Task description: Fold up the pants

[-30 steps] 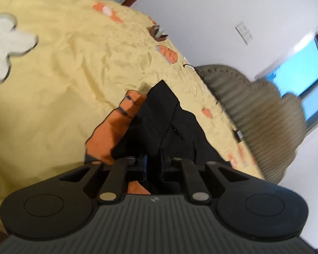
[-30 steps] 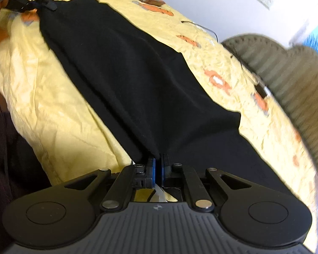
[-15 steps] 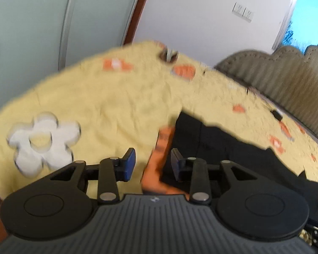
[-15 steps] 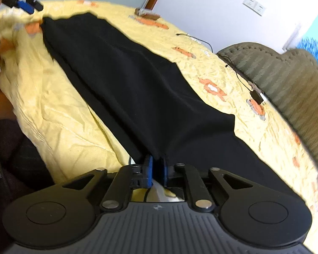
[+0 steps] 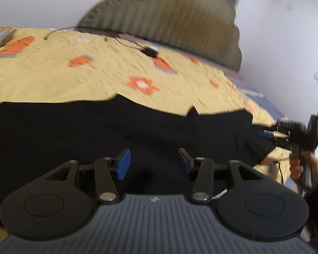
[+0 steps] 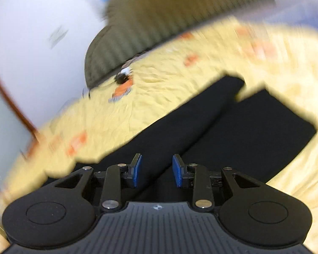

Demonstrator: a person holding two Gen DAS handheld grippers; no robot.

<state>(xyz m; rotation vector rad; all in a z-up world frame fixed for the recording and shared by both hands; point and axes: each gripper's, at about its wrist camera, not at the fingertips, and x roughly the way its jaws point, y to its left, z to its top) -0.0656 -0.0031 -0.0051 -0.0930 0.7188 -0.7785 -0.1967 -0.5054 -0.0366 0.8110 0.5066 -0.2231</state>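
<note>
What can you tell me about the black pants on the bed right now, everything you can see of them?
The black pants lie flat on the yellow flowered bedspread, plain dark fabric, matte, with no visible pattern. In the right wrist view the two leg ends lie side by side, one reaching a little farther. In the left wrist view they stretch sideways across the bed. Both the left gripper and right gripper are open above them, gripping nothing.

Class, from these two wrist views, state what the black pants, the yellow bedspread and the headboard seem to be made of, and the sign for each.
Pants: matte black cloth, likely soft knit; no sheen, limp flat folds.
Bedspread: thin woven fabric, probably cotton; fine creases, printed orange flowers.
Headboard: ribbed olive-grey upholstery, perhaps corduroy or velvet; blur leaves it open.
</note>
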